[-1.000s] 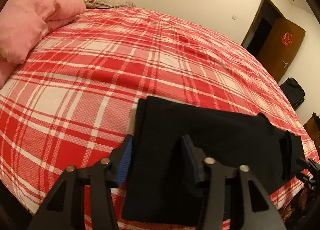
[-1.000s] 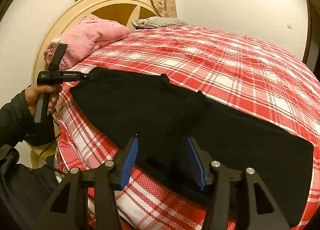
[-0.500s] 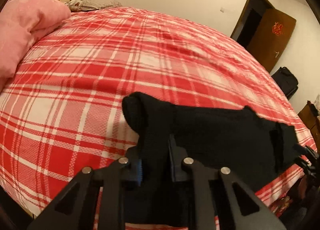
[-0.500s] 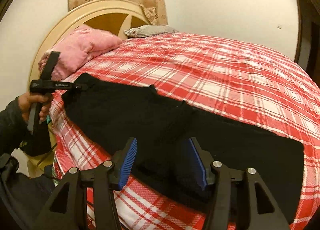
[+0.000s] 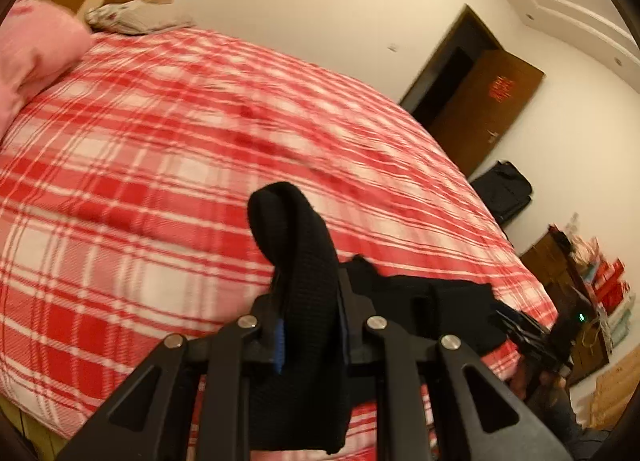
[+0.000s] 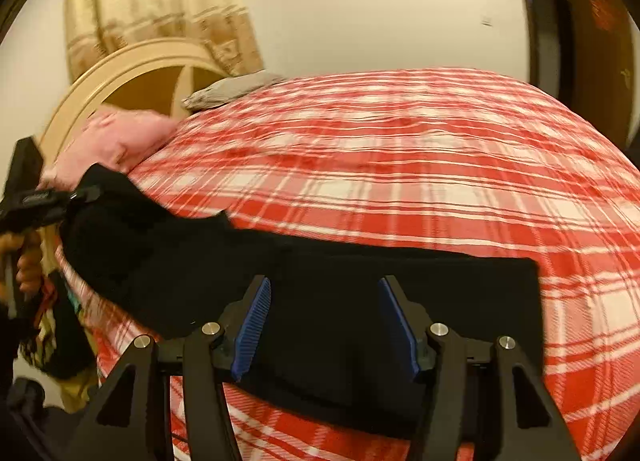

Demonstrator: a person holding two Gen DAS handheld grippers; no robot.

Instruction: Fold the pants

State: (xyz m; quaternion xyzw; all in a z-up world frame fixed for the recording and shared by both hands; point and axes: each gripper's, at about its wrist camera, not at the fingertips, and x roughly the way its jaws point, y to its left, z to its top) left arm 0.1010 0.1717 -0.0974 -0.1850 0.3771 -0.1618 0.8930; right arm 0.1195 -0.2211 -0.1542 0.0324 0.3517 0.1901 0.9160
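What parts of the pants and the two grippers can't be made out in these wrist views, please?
- Left wrist view: the left gripper pads, buried in the black pants they clamp.
- Left wrist view: the pants' far end, small, dark and blurred.
- Right wrist view: the pants' near hem, behind the open right gripper frame.
- Right wrist view: the person's hand, cut off by the left edge.
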